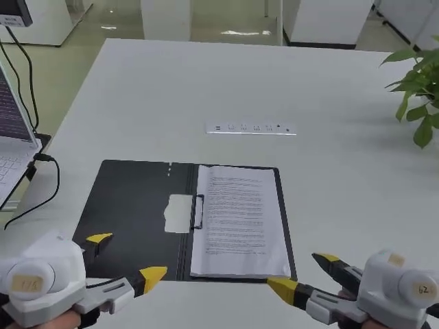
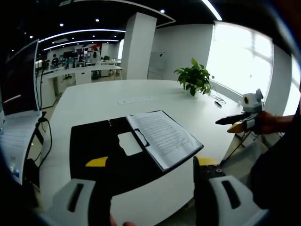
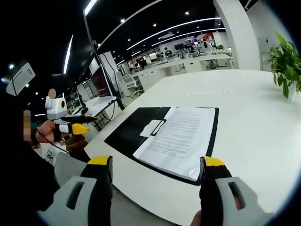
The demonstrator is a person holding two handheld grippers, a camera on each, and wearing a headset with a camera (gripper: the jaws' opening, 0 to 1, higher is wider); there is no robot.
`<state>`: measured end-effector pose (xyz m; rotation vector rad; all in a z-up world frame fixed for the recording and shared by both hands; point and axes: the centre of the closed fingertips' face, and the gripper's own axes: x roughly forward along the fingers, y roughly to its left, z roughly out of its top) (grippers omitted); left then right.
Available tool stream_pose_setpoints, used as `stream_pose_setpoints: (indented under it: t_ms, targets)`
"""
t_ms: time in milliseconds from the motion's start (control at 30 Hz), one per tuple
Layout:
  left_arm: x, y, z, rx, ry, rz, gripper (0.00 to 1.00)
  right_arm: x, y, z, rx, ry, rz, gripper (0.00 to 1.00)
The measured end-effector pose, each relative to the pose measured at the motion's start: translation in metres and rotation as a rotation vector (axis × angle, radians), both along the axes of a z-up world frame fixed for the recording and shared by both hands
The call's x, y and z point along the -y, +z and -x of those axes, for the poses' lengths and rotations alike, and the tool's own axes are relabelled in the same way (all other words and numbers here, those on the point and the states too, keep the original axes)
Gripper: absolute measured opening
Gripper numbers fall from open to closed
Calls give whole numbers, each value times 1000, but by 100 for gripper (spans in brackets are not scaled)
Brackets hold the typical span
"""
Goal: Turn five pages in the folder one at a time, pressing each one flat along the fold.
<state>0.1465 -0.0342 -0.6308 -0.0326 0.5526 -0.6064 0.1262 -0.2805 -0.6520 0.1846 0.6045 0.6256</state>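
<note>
**Open folder and both grippers at the near table edge.** In the head view the folder (image 1: 130, 205) lies open and flat on the white table (image 1: 206, 82). Its black inside cover is on the left, a stack of printed pages (image 1: 240, 219) is on the right half, and a clip (image 1: 197, 211) sits by the fold between them. The left gripper (image 1: 127, 257) and the right gripper (image 1: 303, 271) are held low at the near edge, one by each near corner of the folder. Each is angled inward, with its yellow-tipped jaws spread apart and nothing between them. Beyond the folder a power strip (image 1: 250, 128) is set into the tabletop, a potted plant (image 1: 418, 89) stands at the far right, and a laptop (image 1: 10, 137) with a trailing cable sits at the left edge. The left gripper view looks across the folder from its near left corner and takes in the right gripper at the right, gripped by a hand, jaws parted, off the table's side. The right gripper view looks over the pages from the opposite corner and takes in the left gripper at the left, raised clear of the table. Behind it are rows of desks with monitors (image 3: 101, 77) under ceiling lights.
</note>
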Motion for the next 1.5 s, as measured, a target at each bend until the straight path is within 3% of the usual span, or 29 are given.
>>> stream_pose_setpoints:
  t_ms: [667, 967, 1100, 1500]
  targets:
    - [2, -2, -4, 0, -18, -2, 71, -1, 7, -10, 22, 5, 8, 74]
    - [3, -4, 0, -7, -18, 0, 71, 1, 7, -8, 26, 10, 26, 74]
    - [3, -5, 1, -8, -17, 3, 71, 3, 6, -9, 43, 37, 76, 75]
    - [13, -4, 6, 1, -33, 15, 71, 8, 16, -7, 71, 29, 76, 75]
